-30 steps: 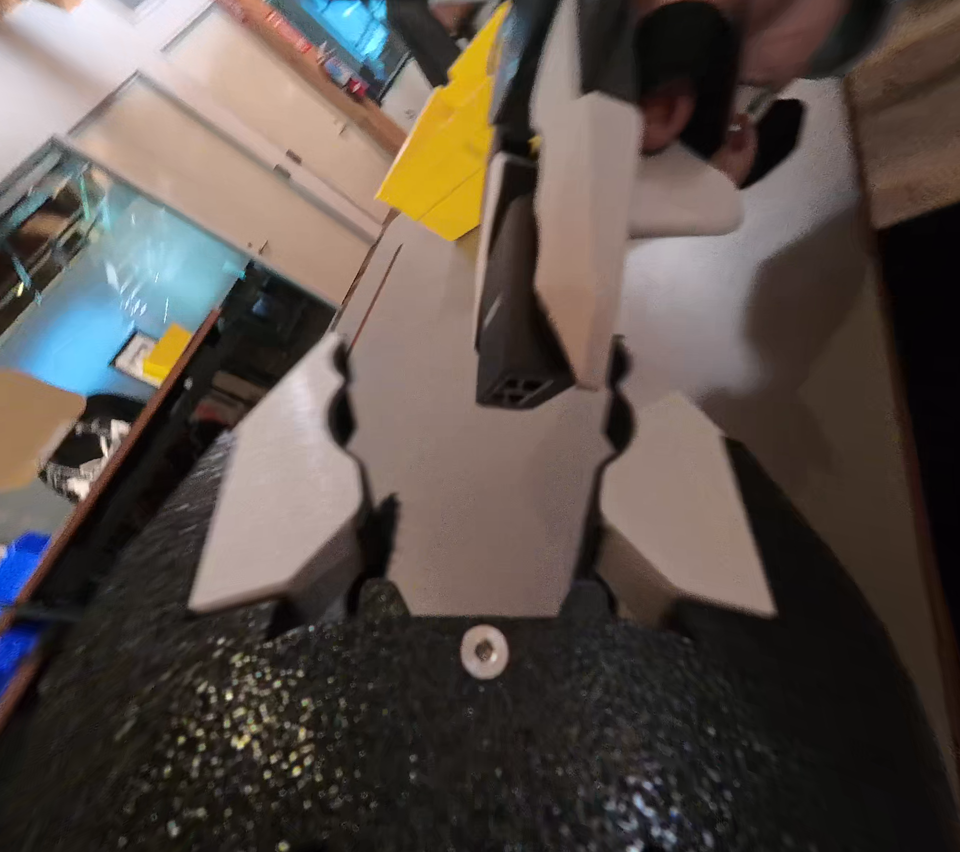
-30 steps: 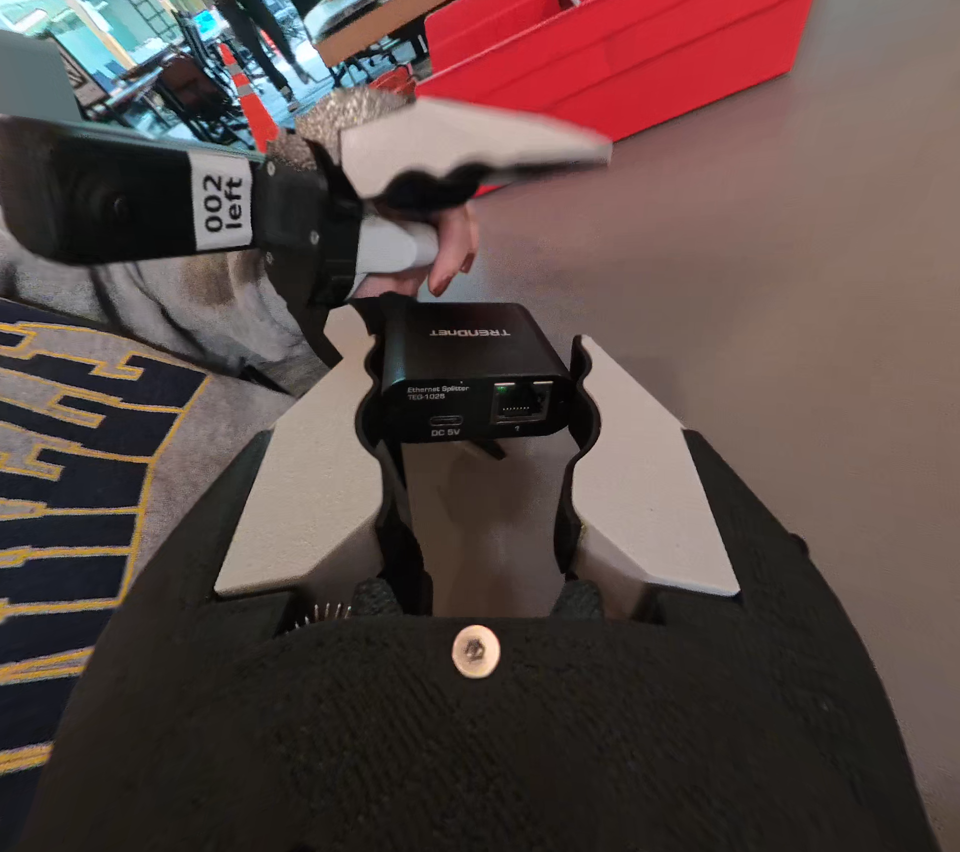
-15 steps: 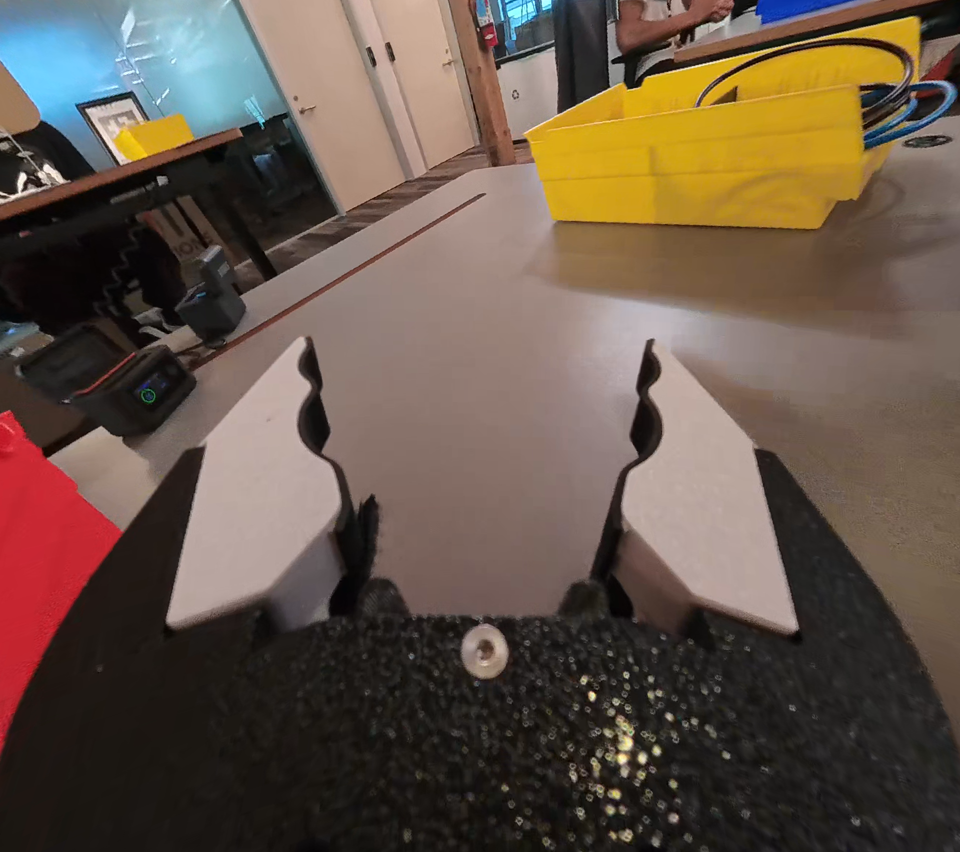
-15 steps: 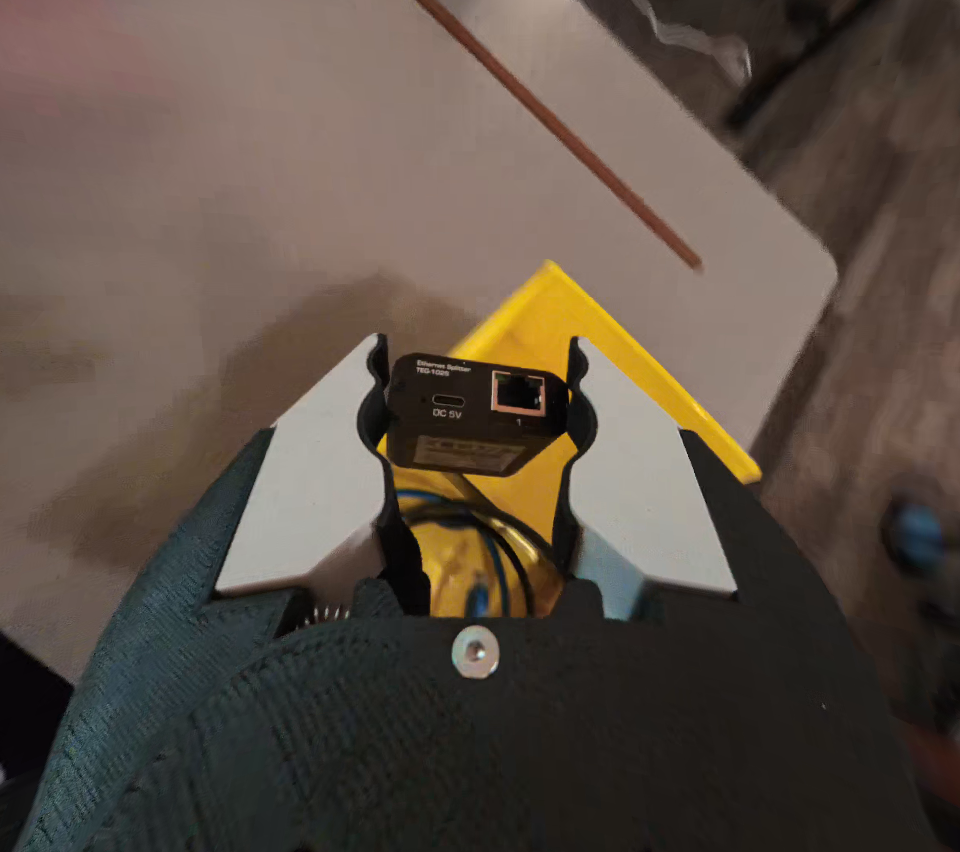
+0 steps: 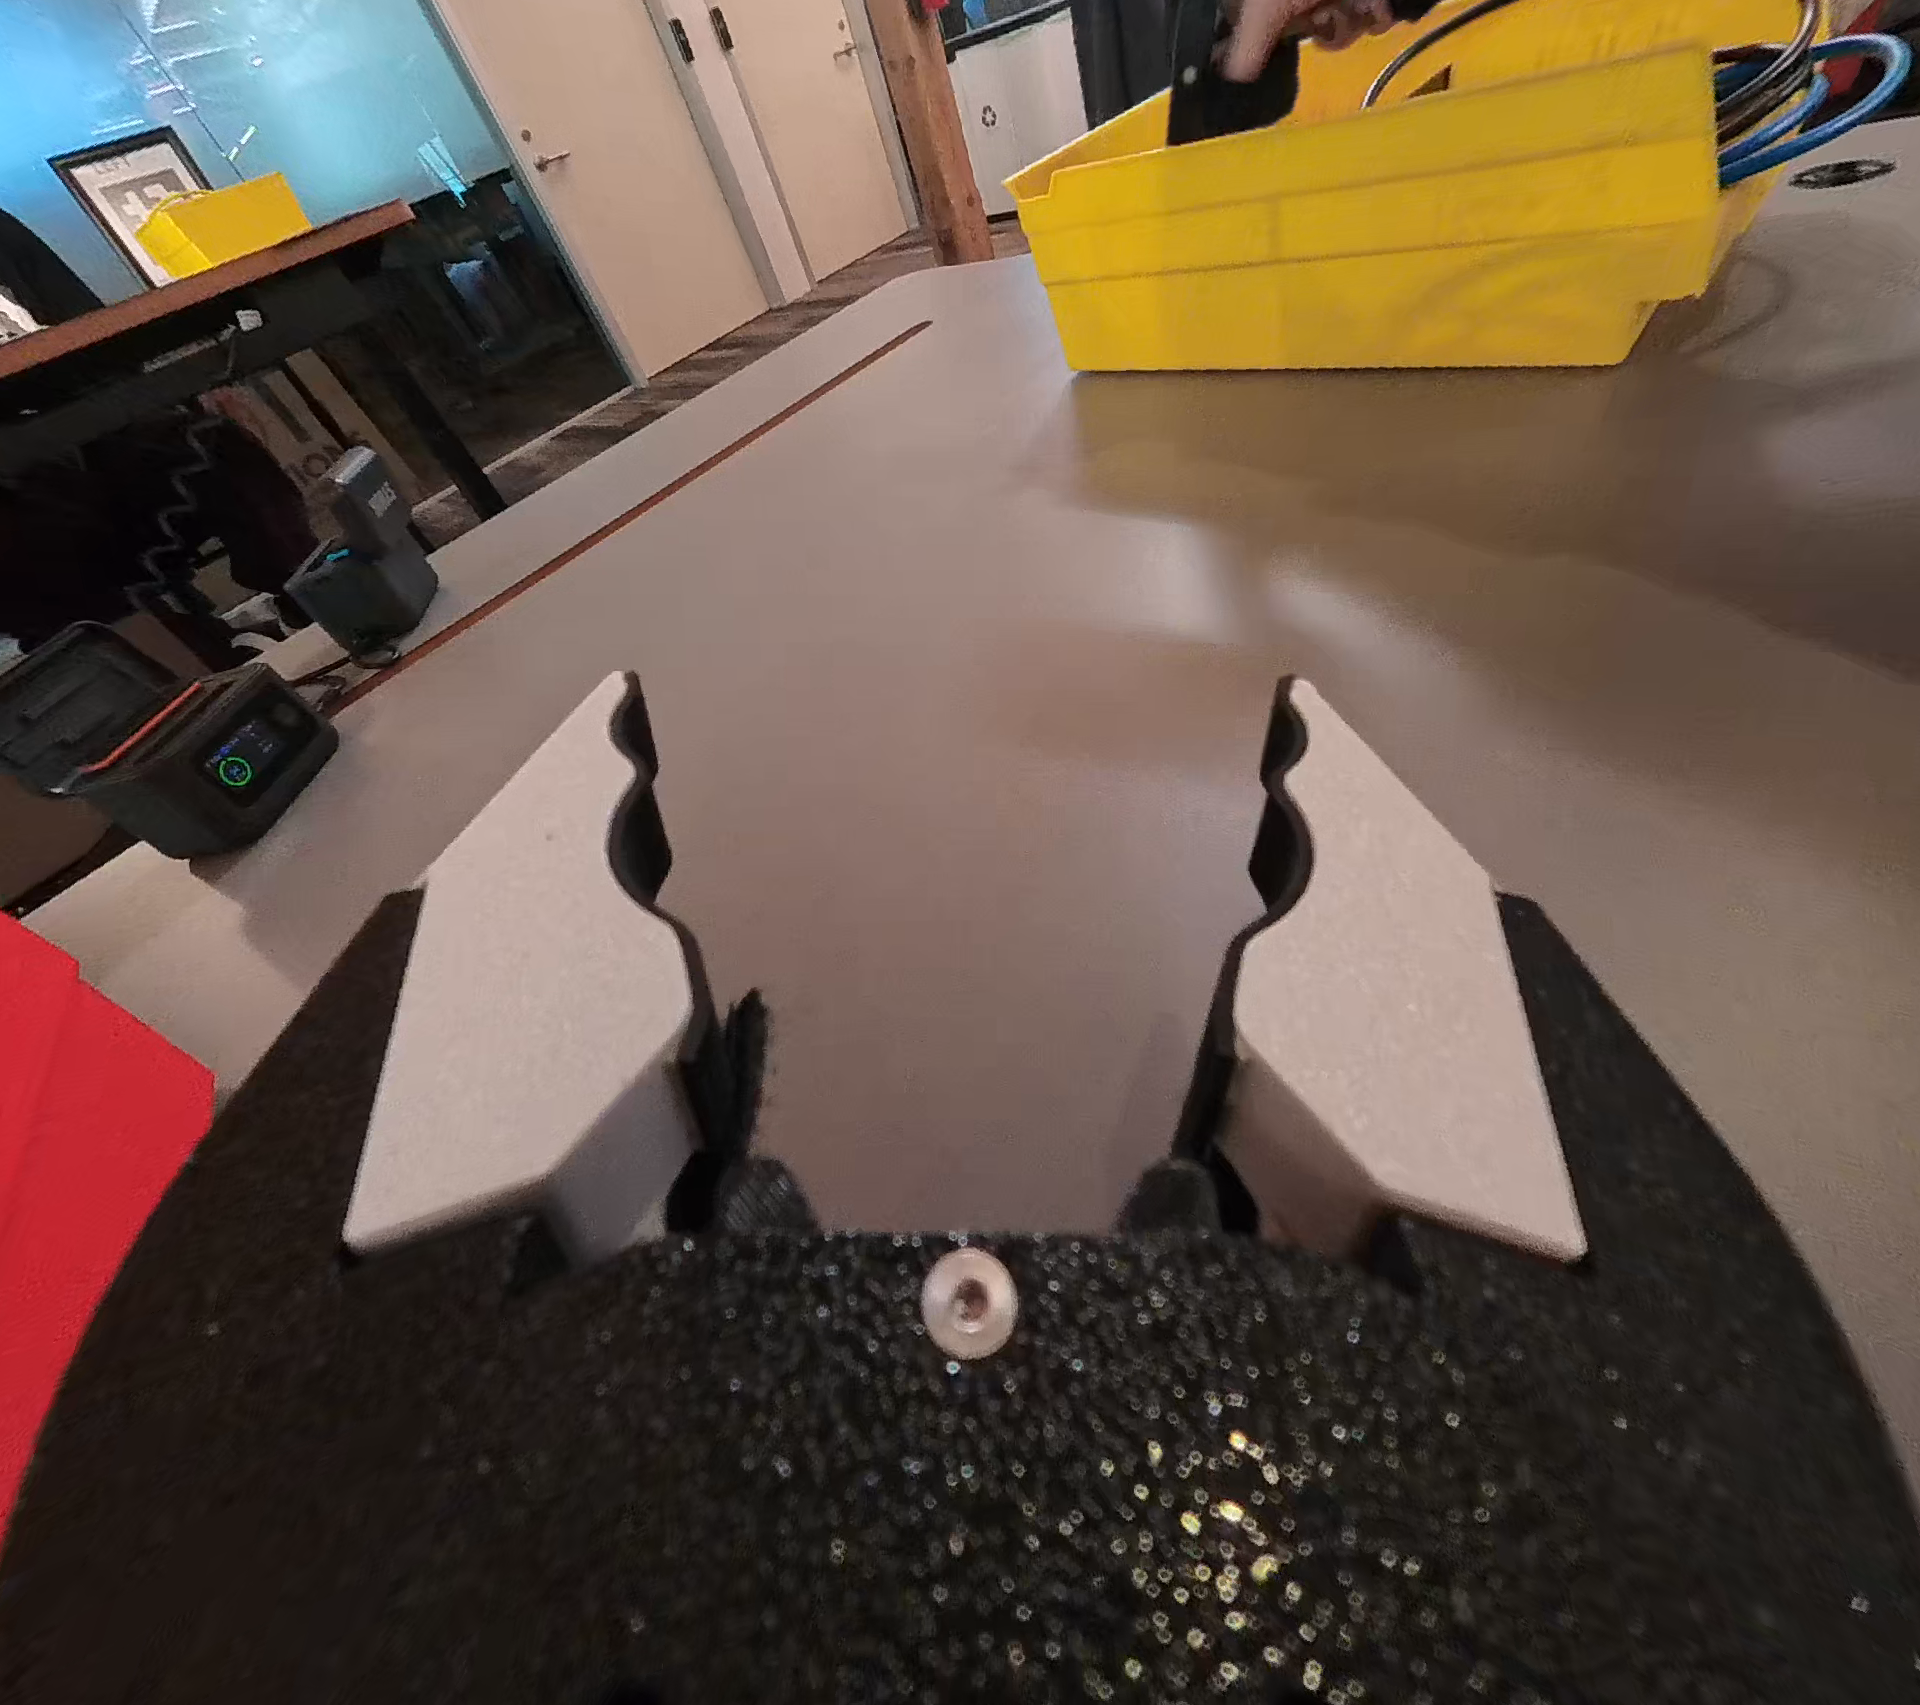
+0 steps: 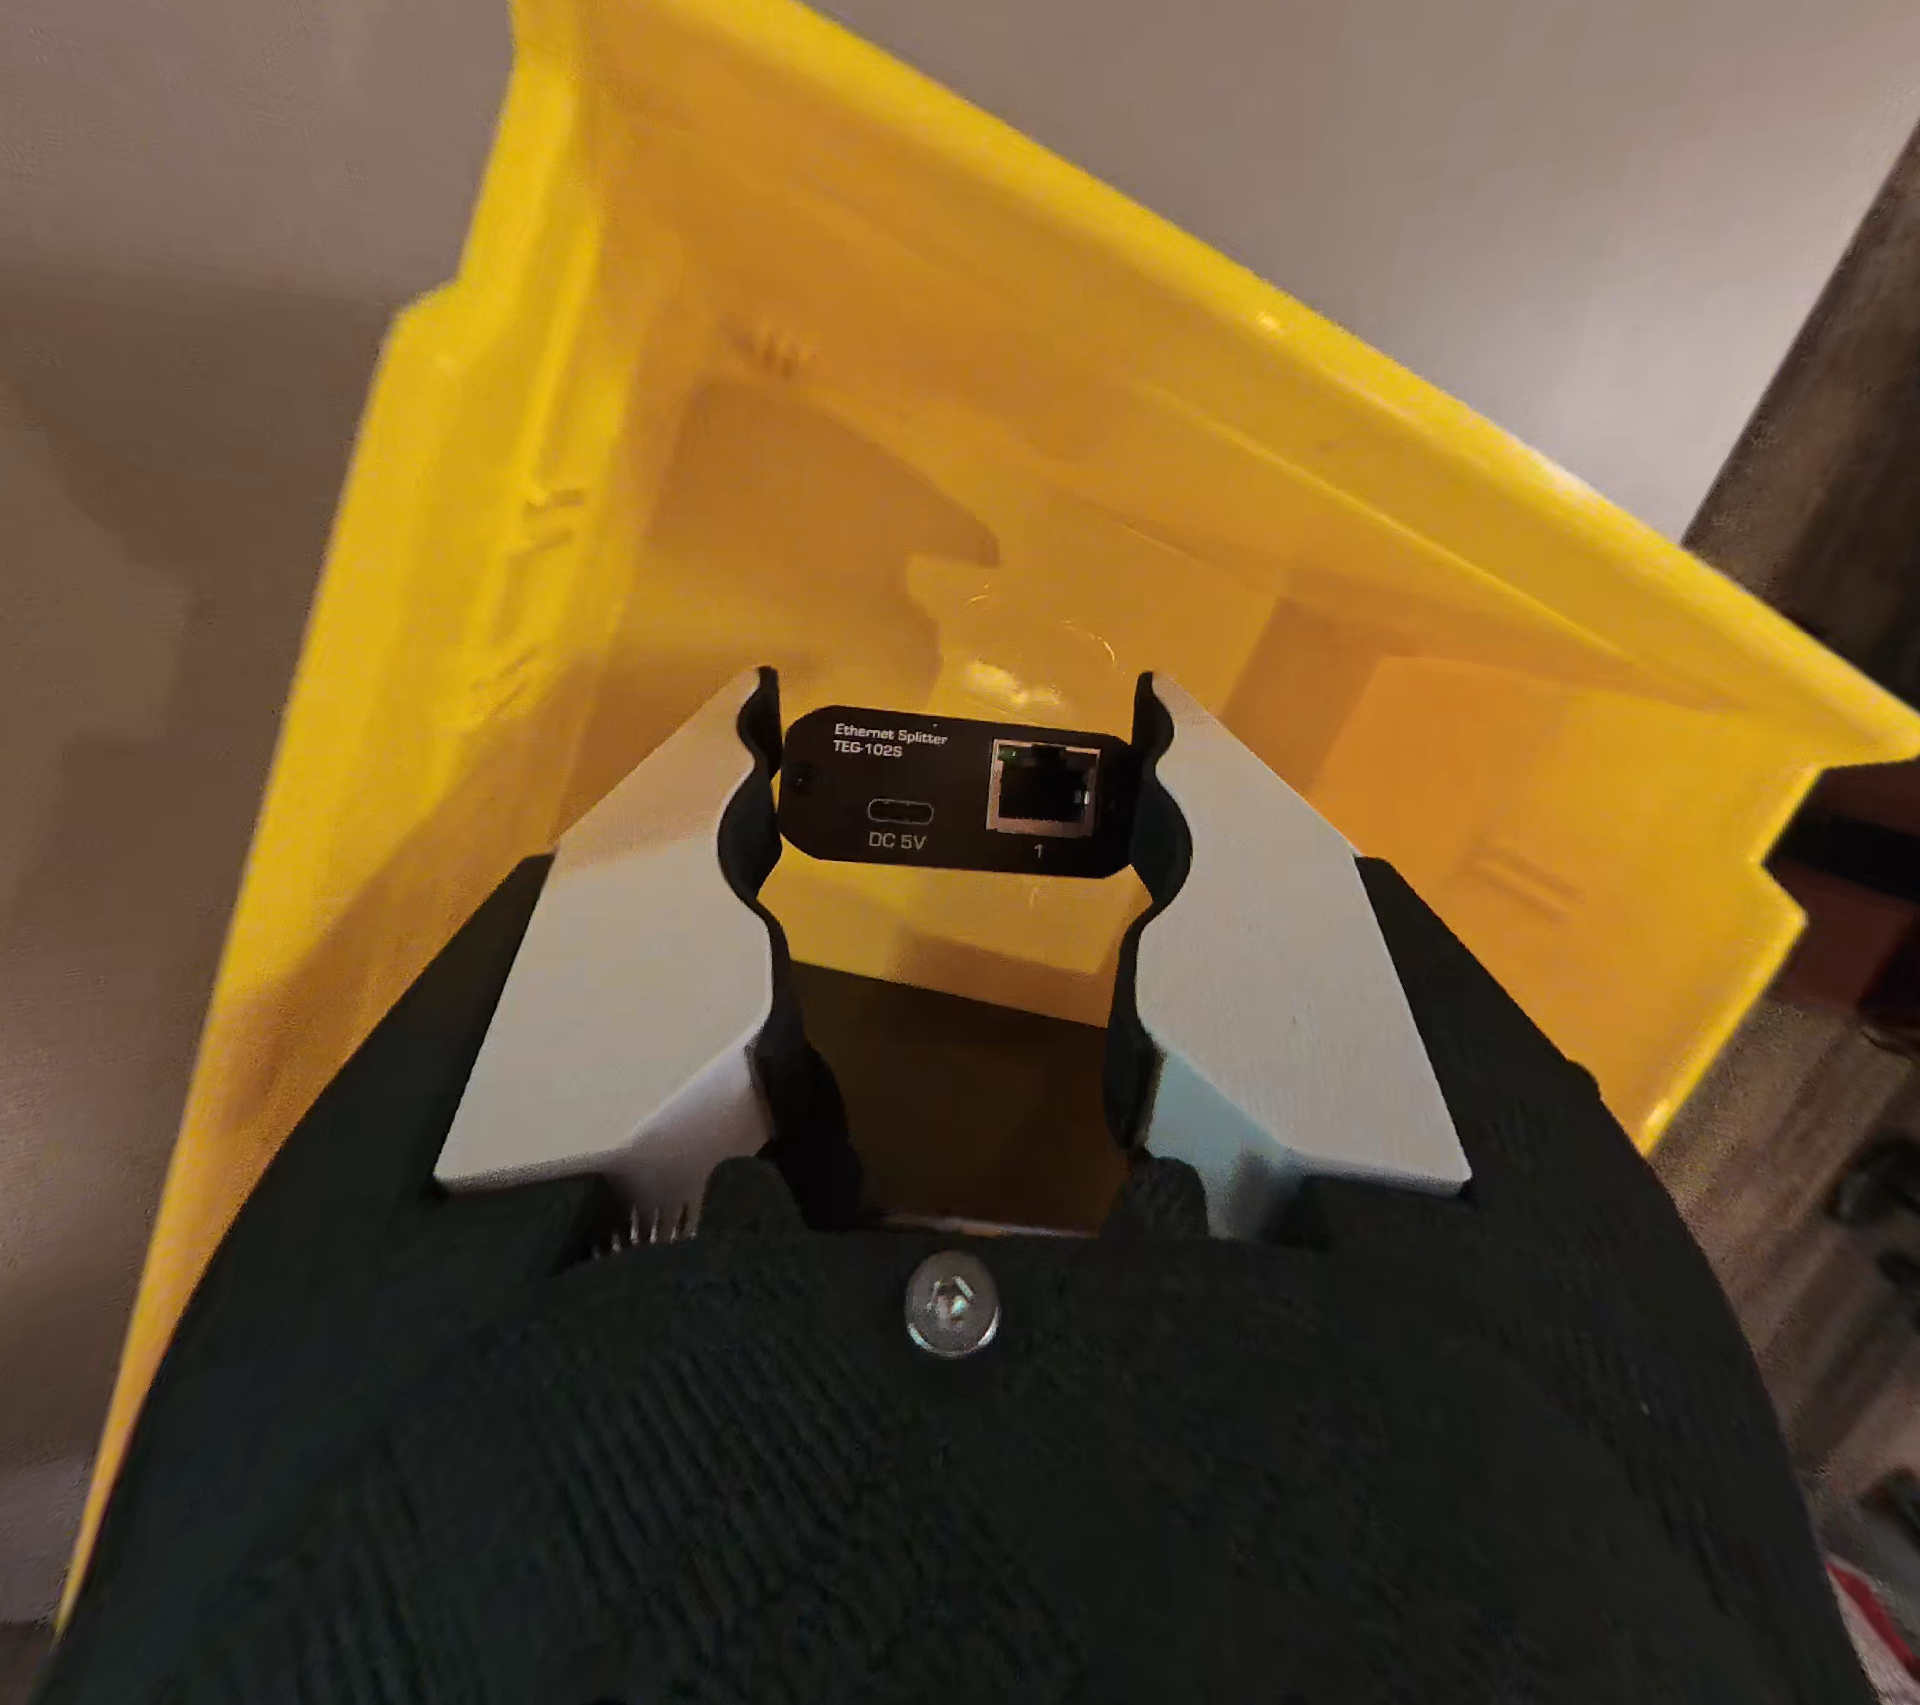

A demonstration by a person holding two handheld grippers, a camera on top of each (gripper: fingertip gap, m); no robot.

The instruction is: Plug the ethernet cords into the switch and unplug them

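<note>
Right wrist view is showing the black switch [image 6: 951, 791] being clamped across its width between the two fingers of the right gripper [image 6: 954, 772], with its port face turned back toward the camera, so its long axis is lying crosswise to the fingers. It is being held just above the inside of the yellow bin [image 6: 1039, 408], near one corner, well clear of the bin floor as far as can be judged. In the left wrist view, the left gripper [image 5: 958, 699] is being held low over the grey table [image 5: 1039, 575] with its fingers spread wide and nothing between them, well apart from the bin. The black and blue ethernet cords [image 5: 1787, 76] are being seen looping over the bin's far end, unplugged from anything visible. The right gripper is clearly the nearer one to the bin, so any set-down or pick from it is being judged as its work, while the left is being kept free.
</note>
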